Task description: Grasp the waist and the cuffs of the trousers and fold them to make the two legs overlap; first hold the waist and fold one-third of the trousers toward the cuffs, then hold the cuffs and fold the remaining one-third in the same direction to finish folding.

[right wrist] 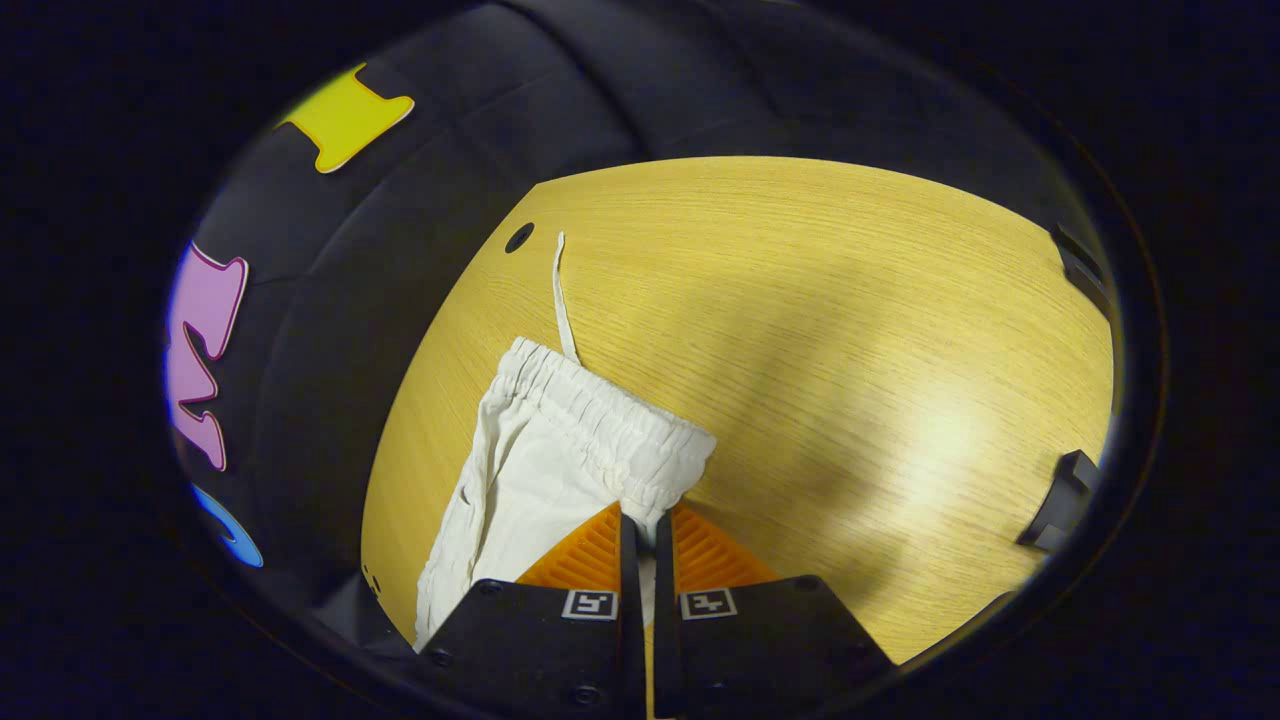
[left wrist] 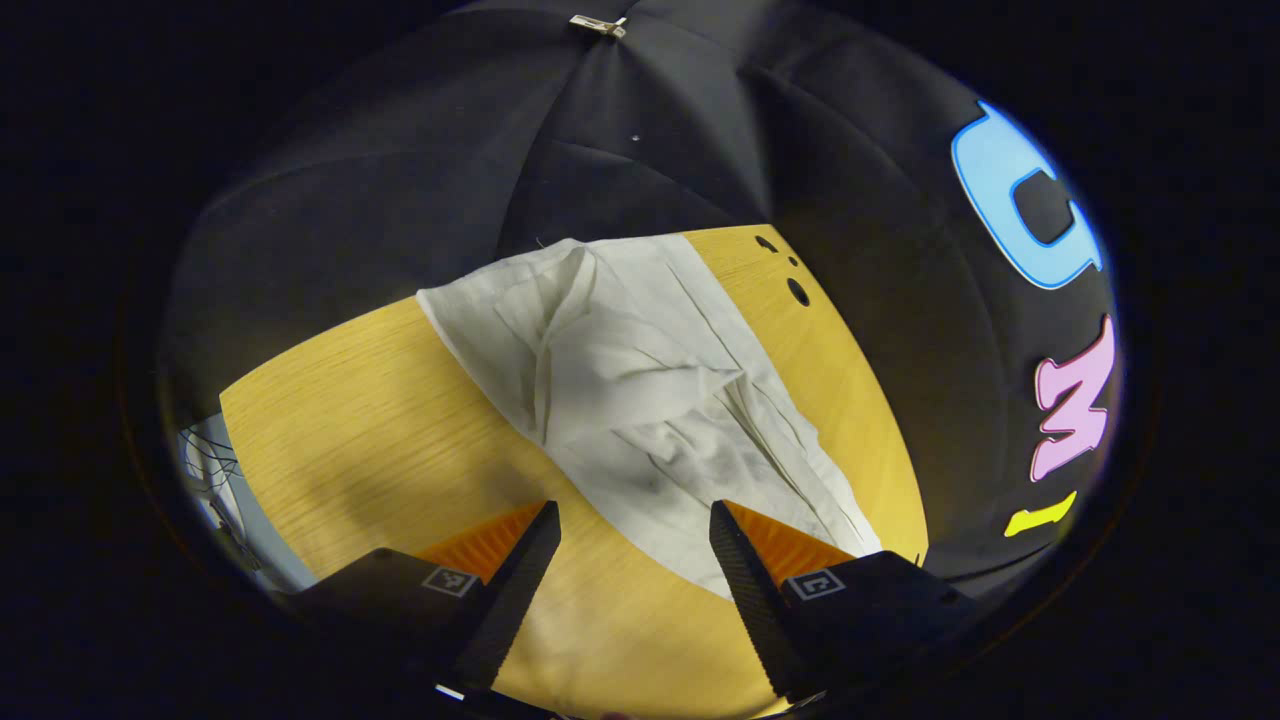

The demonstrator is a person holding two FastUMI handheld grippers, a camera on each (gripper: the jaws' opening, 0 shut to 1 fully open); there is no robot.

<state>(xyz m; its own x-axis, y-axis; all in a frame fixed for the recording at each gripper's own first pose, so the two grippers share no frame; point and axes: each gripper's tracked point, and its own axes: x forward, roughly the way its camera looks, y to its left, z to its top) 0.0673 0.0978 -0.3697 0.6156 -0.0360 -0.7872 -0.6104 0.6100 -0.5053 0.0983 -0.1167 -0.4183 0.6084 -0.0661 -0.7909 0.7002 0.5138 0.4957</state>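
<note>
Two hand-held grippers work over a pale yellow wood-grain table (right wrist: 850, 300) on which a pair of off-white, wrinkled cloth trousers (left wrist: 640, 390) lies. In the left gripper view, the left gripper (left wrist: 635, 530) hovers with its fingers spread wide apart and nothing between them; the trousers spread out just ahead of and between the fingertips, their near edge reaching under the finger on the right of that view, while the cloth runs away from the gripper toward the far edge of the table. In the right gripper view, the right gripper (right wrist: 640, 525) has its fingers drawn close together, pinching the near corner of the gathered elastic waistband (right wrist: 610, 410) of the trousers. The waistband runs ahead and to the left of the fingertips, and a thin white drawstring (right wrist: 562, 300) trails from it farther ahead across the bare table. Small dark round holes (left wrist: 797, 291) mark the table near its far corner.
</note>
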